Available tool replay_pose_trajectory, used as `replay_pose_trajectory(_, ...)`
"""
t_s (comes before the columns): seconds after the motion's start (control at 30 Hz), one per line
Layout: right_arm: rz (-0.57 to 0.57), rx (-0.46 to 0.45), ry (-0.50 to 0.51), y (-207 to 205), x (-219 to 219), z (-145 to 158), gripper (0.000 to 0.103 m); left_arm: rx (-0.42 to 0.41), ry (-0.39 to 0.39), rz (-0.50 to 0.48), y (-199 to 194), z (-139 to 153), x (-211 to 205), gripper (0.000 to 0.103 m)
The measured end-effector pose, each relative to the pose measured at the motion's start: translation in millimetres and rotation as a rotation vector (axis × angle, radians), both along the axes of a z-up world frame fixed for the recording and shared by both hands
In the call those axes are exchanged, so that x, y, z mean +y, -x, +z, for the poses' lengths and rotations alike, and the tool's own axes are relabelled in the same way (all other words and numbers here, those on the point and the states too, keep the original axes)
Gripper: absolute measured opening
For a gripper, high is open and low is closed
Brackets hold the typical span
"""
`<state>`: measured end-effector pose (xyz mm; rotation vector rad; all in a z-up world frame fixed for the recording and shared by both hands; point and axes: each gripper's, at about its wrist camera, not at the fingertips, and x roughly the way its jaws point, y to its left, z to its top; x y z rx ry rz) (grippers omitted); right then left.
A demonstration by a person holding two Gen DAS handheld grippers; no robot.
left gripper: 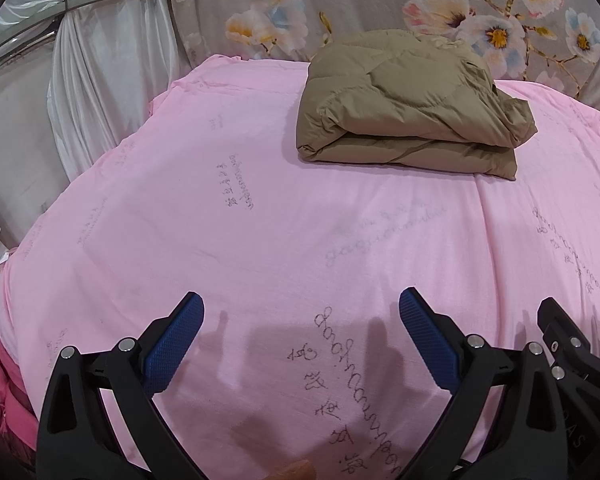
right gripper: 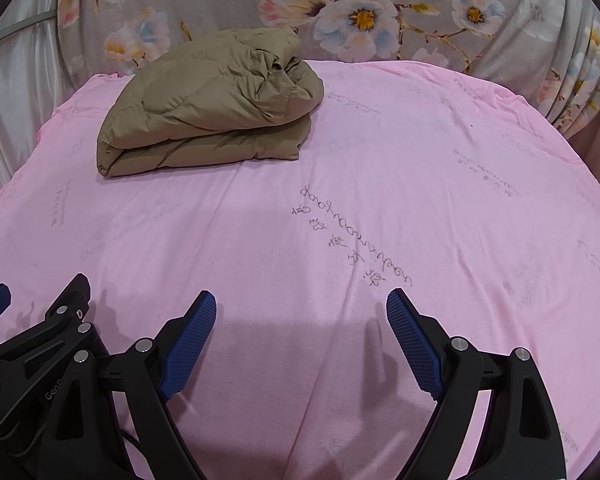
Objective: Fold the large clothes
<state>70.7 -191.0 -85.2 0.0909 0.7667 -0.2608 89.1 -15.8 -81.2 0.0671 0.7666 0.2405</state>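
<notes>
A tan quilted padded jacket (left gripper: 408, 100) lies folded into a thick bundle at the far side of the pink sheet (left gripper: 260, 200). The right wrist view shows the same jacket (right gripper: 208, 108) at the far left. My left gripper (left gripper: 300, 300) hovers open over bare sheet near the front edge, well short of the jacket. Its blue pads (left gripper: 172, 348) hold nothing. My right gripper (right gripper: 300, 300) is open too, beside the left one, with only sheet (right gripper: 380, 180) between its fingers. Each gripper shows at the other view's edge.
A grey floral fabric (left gripper: 420, 4) hangs behind the bed. White curtains (left gripper: 92, 72) and a metal rail (left gripper: 100, 0) stand at the left. Pink bedding (left gripper: 4, 392) drops off the near left corner. Dark script is printed across the sheet.
</notes>
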Motion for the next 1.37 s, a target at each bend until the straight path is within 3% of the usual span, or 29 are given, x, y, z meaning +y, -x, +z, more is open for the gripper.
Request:
replay_pose_trajectory(1.0, -0.002, -0.001, 0.001, 0.6, 1.8, -0.7, 0.086, 0.004, -0.004, 0.010, 0.0, 3.3, 0.6, 0.095)
replay_pose_trajectory(1.37, 0.002, 0.000, 0.010, 0.1, 3.6, 0.9, 0.086, -0.006, -0.014, 0.008, 1.0, 3.3, -5.4, 0.089)
